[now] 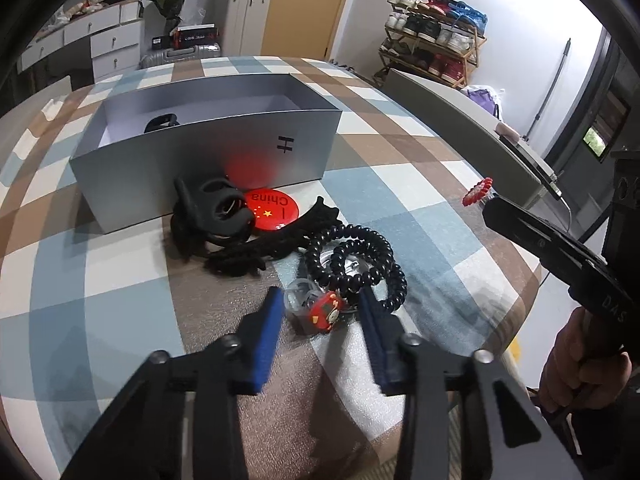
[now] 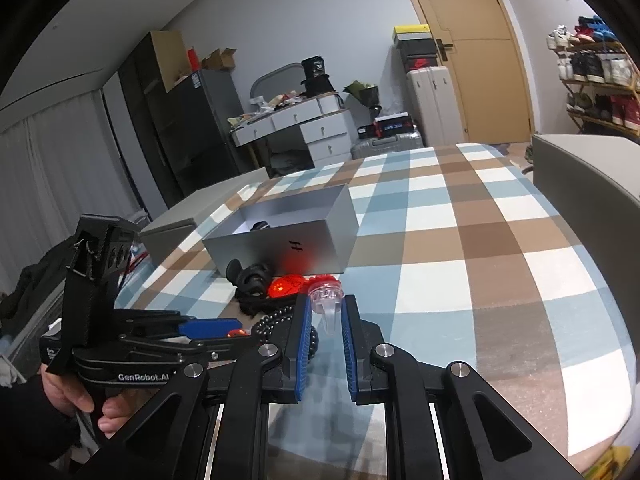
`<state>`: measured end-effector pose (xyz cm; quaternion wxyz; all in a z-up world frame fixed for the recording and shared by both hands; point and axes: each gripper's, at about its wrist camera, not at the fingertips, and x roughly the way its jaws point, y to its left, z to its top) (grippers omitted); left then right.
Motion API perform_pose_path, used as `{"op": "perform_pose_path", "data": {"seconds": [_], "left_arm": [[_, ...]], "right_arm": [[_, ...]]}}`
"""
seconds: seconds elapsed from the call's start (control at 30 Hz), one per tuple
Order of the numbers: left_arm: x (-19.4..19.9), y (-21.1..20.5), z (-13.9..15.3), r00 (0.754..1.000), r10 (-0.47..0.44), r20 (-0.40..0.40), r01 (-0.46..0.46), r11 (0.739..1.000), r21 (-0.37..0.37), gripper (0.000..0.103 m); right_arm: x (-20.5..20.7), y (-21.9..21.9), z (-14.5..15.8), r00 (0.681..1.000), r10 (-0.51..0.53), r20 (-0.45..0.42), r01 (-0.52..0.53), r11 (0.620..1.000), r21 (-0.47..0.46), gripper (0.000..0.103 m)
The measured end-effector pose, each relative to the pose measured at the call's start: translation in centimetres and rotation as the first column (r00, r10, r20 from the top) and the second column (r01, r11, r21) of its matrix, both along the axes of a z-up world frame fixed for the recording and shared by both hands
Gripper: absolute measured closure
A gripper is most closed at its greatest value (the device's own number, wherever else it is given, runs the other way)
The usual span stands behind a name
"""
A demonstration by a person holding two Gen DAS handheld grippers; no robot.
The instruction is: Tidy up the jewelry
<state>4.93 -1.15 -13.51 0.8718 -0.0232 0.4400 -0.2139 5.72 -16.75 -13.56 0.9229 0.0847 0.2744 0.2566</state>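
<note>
My left gripper points down at a small red charm on a clear ring, and its blue pads sit against both sides of it. Around the charm lie a black bead bracelet and a black spiral hair tie. Behind them are a black claw clip, a red China badge and a black fuzzy hair tie. The open grey box holds one black item. My right gripper is shut on a clear clip with a red flower top, held above the table.
A checked cloth covers the table. A grey chair back stands along its right side and another at the left. A person's hand holds the right gripper's handle near the table's edge. A shoe rack stands behind.
</note>
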Motion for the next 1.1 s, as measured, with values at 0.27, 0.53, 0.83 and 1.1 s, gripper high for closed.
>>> {"op": "perform_pose_path", "data": {"seconds": [0.27, 0.53, 0.83, 1.1], "left_arm": [[-0.3, 0.1, 0.4, 1.000, -0.014, 0.007, 0.014, 1.000, -0.010, 0.088], [-1.4, 1.0, 1.7, 0.998, 0.018, 0.063, -0.016, 1.000, -0.021, 0.088], [-0.8, 2.7, 3.8, 0.991, 0.088, 0.102, -0.083, 0.995, -0.055, 0.088], [1.4, 3.6, 5.6, 0.980, 0.120, 0.156, -0.105, 0.990, -0.098, 0.088]], "right_arm": [[0.0, 0.2, -0.1, 1.000, 0.008, 0.001, -0.008, 1.000, -0.001, 0.089], [-0.2, 0.6, 0.7, 1.000, 0.022, 0.013, -0.022, 1.000, 0.003, 0.089], [0.3, 1.4, 1.5, 0.999, 0.031, 0.013, -0.031, 0.999, 0.009, 0.088], [2.2, 3.3, 3.2, 0.995, 0.080, 0.054, -0.081, 0.997, 0.006, 0.088]]}}
